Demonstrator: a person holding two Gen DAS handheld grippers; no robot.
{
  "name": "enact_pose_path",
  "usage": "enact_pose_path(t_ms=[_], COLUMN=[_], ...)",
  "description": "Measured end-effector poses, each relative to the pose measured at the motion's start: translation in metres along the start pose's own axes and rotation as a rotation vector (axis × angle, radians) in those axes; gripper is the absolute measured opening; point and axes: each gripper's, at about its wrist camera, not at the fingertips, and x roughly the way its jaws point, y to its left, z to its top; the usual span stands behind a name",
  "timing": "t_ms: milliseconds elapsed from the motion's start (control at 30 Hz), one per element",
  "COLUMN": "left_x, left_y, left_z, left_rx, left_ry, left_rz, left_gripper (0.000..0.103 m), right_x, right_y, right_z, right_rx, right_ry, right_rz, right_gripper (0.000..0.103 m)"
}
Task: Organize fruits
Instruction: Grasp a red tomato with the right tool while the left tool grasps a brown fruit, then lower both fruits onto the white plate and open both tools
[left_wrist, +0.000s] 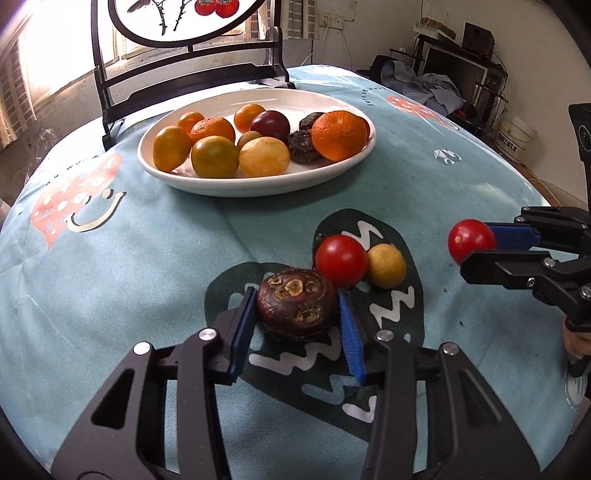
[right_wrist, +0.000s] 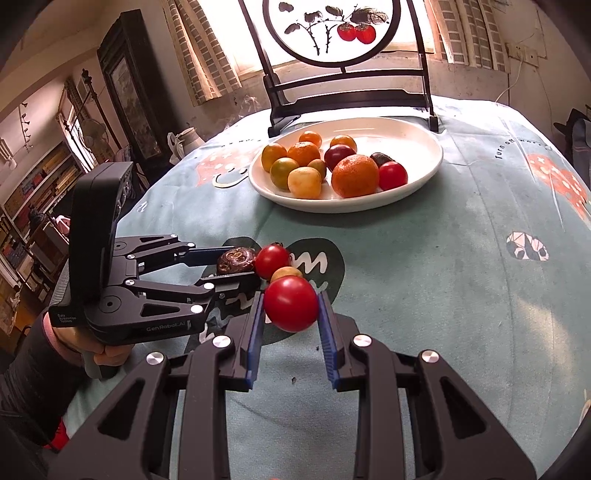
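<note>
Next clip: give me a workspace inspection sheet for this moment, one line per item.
Surface: teal printed cloth.
Job's things: white plate of fruit; loose red tomato and yellow fruit.
Clutter: crumbs.
Grippers: left gripper pads against dark brown fruit on the cloth; right gripper holds a tomato aloft.
Cables: wall cord.
Surroundings: painted screen stand, shelves.

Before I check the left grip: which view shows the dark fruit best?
The left wrist view: the dark fruit sits close and whole, top up, between the left gripper pads. The right wrist view shows it small, from the side, partly behind a finger.
</note>
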Motion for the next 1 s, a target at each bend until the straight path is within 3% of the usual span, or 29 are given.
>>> enact_pose_path(t_ms=[200, 367, 467, 600, 800, 1000], left_x=[-0.012, -0.042, -0.065, -0.076, -0.027, 0.022], left_y=[-0.008, -0.016, -0.015, -0.005, 0.031, 0.051], left_z=[-0.008, -0.007, 0.011, 0.056, 0.116, 0.144], left_rx=[0.009, -0.014, -0.035, -0.077, -0.195, -0.22], left_ry=[-0.007, -0.082, -0.147, -0.222, -0.196, -0.134], left_rz=[0.001, -0.024, -0.042, 0.002, 0.068, 0.12], left_gripper=[0.043, 0.043, 0.043, 0.043, 0.043, 0.043], right_x=[-0.001, -0.012, -0.021, -0.027, 0.009, 0.052], right_y=[-0.001, 0.005, 0.004, -0.006, -0.051, -0.083], right_z=[0.001, 0.003, 0.017, 0.052, 0.1, 0.118], right_rx=[-0.006, -0.033, -0.008, 0.019, 0.152, 0.179], right_ry=[-0.023, -0.082, -0.134, -0.239, -0.251, -0.208], right_rz=[0.016, 0.051, 0.083, 0.039, 0.029, -0.022], right_gripper=[0.029, 0.029, 0.029, 0.029, 0.029, 0.029])
